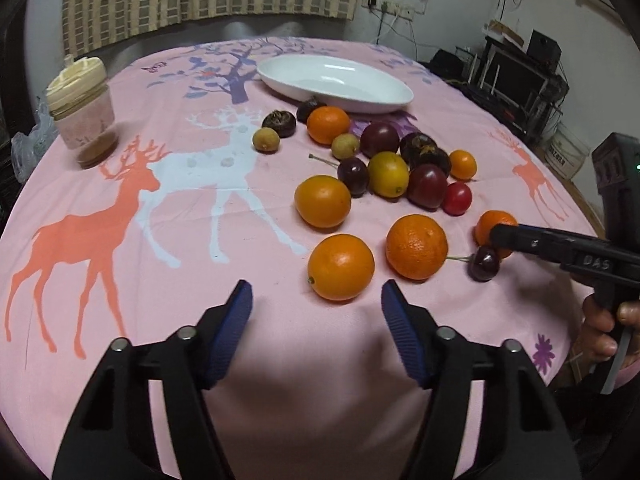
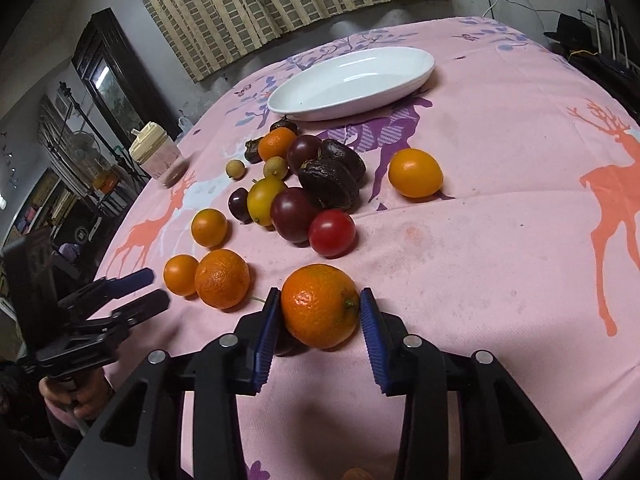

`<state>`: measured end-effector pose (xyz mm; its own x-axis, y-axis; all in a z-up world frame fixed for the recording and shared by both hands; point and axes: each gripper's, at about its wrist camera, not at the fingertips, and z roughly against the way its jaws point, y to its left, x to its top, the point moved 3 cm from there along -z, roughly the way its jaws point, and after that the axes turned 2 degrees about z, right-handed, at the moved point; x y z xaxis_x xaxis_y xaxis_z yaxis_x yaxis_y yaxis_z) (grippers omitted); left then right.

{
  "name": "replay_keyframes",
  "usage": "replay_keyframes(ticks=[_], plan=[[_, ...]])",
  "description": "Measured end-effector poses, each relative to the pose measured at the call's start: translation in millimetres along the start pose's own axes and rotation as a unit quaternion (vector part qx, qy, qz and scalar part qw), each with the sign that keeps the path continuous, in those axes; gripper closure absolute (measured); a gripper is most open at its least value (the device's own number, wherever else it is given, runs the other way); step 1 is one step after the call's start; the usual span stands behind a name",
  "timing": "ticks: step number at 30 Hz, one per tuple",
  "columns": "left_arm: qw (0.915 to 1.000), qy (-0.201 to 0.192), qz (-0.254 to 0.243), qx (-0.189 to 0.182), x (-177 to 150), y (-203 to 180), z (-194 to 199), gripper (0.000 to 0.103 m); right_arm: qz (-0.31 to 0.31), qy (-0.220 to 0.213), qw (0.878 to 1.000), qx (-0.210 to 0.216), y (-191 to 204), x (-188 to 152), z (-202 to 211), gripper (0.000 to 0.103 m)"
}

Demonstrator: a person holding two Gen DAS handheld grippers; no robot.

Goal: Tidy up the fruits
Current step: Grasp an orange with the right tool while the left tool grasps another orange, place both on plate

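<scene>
Several fruits lie loose on the pink deer-print cloth [image 1: 200, 240] in front of an empty white oval dish [image 1: 340, 84] [image 2: 352, 80]. My right gripper [image 2: 320, 312] is shut on a rough-skinned mandarin [image 2: 320, 306], one blue pad against each side; the mandarin rests on the cloth. In the left wrist view that gripper [image 1: 500, 238] covers part of the mandarin [image 1: 490, 224], beside a dark cherry [image 1: 484, 266]. My left gripper [image 1: 316, 300] [image 2: 150, 290] stands open just short of a smooth orange [image 1: 340, 266], with nothing between its pads. A second mandarin [image 1: 416, 246] lies to its right.
Oranges, dark plums, a red tomato [image 2: 332, 232] and small brown fruits cluster mid-table. A lidded jar [image 1: 82, 112] [image 2: 158, 156] stands at the far left. A lone yellow-orange fruit [image 2: 416, 172] lies right of the pile. The table's rounded edge falls away near both grippers.
</scene>
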<state>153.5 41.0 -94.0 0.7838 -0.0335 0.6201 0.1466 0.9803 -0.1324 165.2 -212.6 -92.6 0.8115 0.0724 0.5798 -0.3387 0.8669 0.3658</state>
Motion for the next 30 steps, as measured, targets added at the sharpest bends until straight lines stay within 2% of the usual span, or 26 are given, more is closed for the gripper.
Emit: replay_keyframes(ticks=[7, 11, 12, 13, 15, 18, 20, 22, 25, 27, 30], plan=[[0.9992, 0.023, -0.033, -0.009, 8, -9, -23, 0.044, -0.017, -0.01, 1.0, 0.023, -9, 6, 9, 0.063], [0.9984, 0.033, -0.044, -0.012, 12, -12, -31, 0.054, -0.014, -0.014, 1.0, 0.022, -10, 14, 9, 0.063], [0.9981, 0.034, -0.047, -0.022, 12, -13, -31, 0.063, -0.015, -0.014, 1.0, 0.023, -11, 16, 9, 0.063], [0.9976, 0.038, -0.049, -0.03, 13, -14, -31, 0.065, -0.015, -0.015, 1.0, 0.023, -12, 19, 9, 0.063], [0.9971, 0.041, -0.057, -0.03, 12, -14, -30, 0.065, -0.013, -0.015, 1.0, 0.024, -12, 27, 8, 0.063], [0.9967, 0.043, -0.049, -0.048, 21, -10, -23, 0.065, 0.0, -0.024, 0.999, 0.022, -12, 50, 9, 0.063], [0.9969, 0.025, -0.043, -0.062, 42, -7, -13, 0.065, 0.01, -0.038, 0.999, 0.016, -13, 72, 9, 0.063], [0.9971, -0.008, -0.044, -0.061, 77, -8, -5, 0.065, 0.019, -0.057, 0.998, 0.005, -15, 100, 5, 0.063], [0.9962, -0.04, -0.055, -0.054, 134, -16, -17, 0.065, 0.024, -0.074, 0.997, -0.016, -22, 150, -15, 0.063], [0.9965, -0.038, -0.05, -0.056, 168, -19, -36, 0.065, 0.024, -0.072, 0.996, -0.038, -31, 183, -39, 0.063], [0.9979, -0.026, -0.038, -0.046, 213, -22, -77, 0.065, 0.022, -0.055, 0.996, -0.06, -42, 211, -73, 0.063]])
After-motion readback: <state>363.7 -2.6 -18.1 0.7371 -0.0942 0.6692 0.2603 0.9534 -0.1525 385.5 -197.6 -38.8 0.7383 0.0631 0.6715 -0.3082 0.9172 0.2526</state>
